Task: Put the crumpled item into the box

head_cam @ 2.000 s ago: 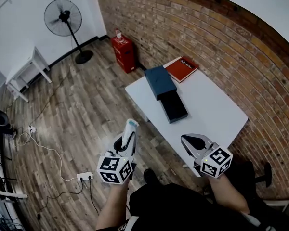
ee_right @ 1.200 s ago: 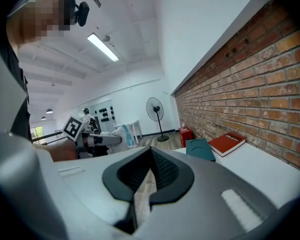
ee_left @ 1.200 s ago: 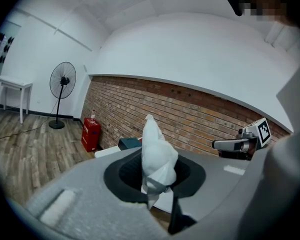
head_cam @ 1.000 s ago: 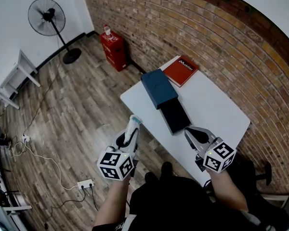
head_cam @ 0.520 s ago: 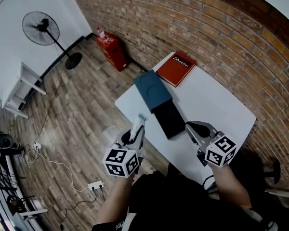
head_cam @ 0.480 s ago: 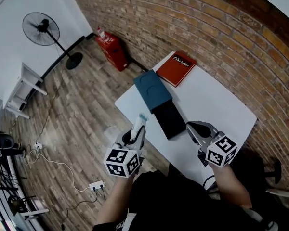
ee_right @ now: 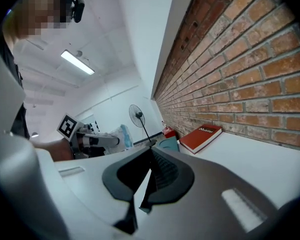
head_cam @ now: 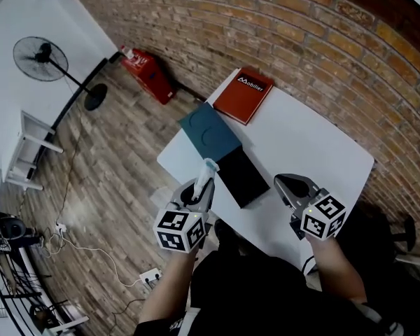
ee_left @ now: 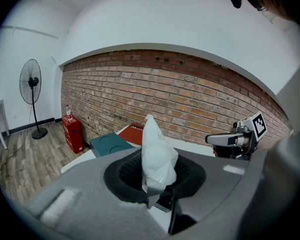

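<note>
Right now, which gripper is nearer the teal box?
Left. The left gripper, shut on the crumpled item, is just short of the near end of the teal box; the right gripper is farther off, beyond the black tray.

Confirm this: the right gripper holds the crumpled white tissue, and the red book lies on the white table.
Wrong gripper. The left gripper view shows the left gripper holding the crumpled white tissue; the right gripper holds nothing. The red book does lie on the white table.

White table bears teal lid, black box, red book.
</note>
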`<state>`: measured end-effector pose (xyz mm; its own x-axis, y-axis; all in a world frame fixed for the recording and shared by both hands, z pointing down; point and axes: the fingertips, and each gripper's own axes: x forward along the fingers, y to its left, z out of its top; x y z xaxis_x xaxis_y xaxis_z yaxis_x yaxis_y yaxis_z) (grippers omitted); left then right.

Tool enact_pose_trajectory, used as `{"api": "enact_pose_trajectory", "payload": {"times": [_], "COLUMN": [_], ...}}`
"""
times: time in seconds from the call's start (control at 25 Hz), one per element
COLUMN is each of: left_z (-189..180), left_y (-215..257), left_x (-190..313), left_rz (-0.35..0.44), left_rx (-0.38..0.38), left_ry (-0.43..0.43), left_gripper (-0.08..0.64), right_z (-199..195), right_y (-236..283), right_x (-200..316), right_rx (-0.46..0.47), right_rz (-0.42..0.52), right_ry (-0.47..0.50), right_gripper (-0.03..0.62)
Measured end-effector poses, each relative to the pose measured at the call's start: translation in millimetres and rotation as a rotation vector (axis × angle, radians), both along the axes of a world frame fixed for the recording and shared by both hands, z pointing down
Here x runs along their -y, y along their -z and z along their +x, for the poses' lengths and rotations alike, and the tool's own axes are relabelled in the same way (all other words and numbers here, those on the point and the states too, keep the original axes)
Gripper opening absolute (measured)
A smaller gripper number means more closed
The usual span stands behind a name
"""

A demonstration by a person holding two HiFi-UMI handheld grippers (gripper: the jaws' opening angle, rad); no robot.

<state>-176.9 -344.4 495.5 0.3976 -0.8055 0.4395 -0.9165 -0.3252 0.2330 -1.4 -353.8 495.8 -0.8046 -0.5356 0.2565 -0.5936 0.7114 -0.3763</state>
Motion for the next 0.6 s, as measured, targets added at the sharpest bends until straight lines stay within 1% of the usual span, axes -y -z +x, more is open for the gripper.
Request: {"api": "enact_pose_trajectory", "payload": {"times": [0.24,0.4,0.6], "left_z": [5.9,13.4,24.4], "left_y": [-31.6,-57.9,-97.6], "left_x": [25.4,38.4,49.4], "left_rz": [-0.05,-0.084,-0.155], "left_rx": [0.014,0.063,0.118], "left_ry": [-0.096,-0.155,-0.228], "left_gripper": [0.075,0.075,0.075], "right_z": [-9.6,-6.2,5.0], "right_y": [-14.2,-15.1,-16.9], "right_x": [2.5,3.4,8.5], "right_rx": [-0.026,-0.046,-0.064], "right_rz": [-0.028,-0.035,-0.042], "right_ry": [-0.046,-0.079,-0.13], "right_gripper": [0.0,0.0,0.0]}}
